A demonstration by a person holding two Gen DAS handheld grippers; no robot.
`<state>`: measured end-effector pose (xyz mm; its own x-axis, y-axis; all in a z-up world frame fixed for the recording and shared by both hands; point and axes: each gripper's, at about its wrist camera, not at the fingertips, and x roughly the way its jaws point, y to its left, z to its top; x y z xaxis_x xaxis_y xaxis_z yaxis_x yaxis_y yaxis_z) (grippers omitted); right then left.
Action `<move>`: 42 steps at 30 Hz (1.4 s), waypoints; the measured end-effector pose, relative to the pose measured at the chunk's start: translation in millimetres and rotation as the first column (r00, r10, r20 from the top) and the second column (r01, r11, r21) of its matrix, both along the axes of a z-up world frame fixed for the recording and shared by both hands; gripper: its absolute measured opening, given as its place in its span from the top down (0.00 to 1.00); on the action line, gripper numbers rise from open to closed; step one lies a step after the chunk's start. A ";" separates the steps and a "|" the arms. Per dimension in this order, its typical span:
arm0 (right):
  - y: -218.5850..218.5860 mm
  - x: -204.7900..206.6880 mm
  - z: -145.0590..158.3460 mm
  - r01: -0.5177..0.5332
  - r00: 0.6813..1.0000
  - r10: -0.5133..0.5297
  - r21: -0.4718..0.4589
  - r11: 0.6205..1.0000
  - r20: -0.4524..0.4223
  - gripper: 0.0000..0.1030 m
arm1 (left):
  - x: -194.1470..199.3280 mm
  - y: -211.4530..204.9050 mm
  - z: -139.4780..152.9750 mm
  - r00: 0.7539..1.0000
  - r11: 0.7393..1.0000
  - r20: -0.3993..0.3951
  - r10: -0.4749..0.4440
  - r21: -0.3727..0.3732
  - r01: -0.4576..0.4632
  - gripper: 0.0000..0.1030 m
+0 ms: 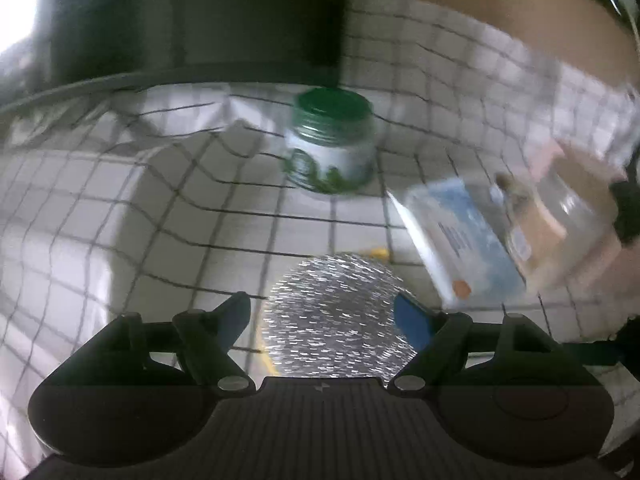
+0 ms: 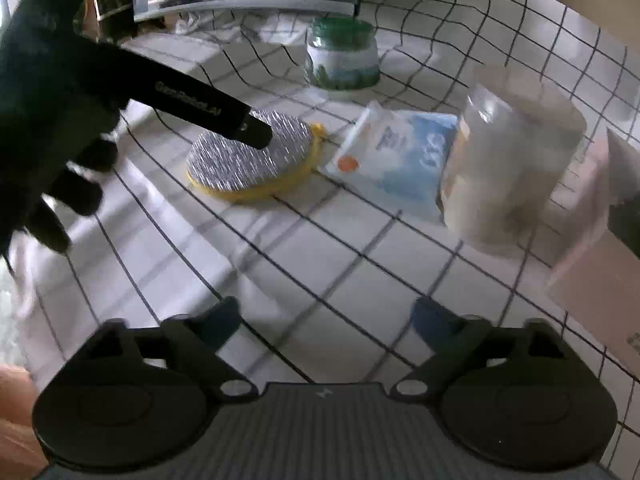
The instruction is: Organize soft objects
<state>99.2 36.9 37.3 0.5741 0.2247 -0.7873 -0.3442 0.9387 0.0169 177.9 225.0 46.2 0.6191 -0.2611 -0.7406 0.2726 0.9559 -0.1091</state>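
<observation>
Left gripper (image 1: pixel 322 312) spread wide, straddling the round silver-and-yellow sponge (image 1: pixel 334 320) flat on the grid cloth (image 1: pixel 192 216), likely set for a pinch from the sides; contact of the fingers can't be told. Right gripper (image 2: pixel 326 316) open and empty over bare cloth, sponge at its 11 o'clock. Motion blur smears the blue packet (image 2: pixel 394 160); the clear bag (image 2: pixel 512 168) at 1 o'clock is unreadable, box (image 2: pixel 592 276) cut off.

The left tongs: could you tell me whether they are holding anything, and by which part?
Nothing is held: the left tongs stand open, straddling the round silver-topped yellow scouring sponge.
</observation>
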 end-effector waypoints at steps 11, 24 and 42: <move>50.0 66.1 25.4 0.044 0.991 -0.037 -0.050 0.998 0.130 0.44 | -1.3 76.5 -16.5 0.969 0.929 -0.243 0.050 -0.344 -0.135 0.19; 58.7 138.7 3.9 0.089 0.996 -0.089 -0.095 0.992 0.004 0.68 | -10.7 71.6 -18.2 0.970 0.957 -0.234 0.059 -0.262 -0.121 0.26; 49.5 90.0 38.2 -0.006 0.998 0.010 0.077 0.997 -0.057 0.71 | -8.6 64.8 -17.0 0.976 0.975 -0.216 0.013 -0.214 -0.061 0.35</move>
<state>189.2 86.4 75.5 0.5261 0.2900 -0.7994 -0.3482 0.9311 0.1087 169.3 289.9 29.2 0.4668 -0.4110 -0.7830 0.1855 0.9112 -0.3677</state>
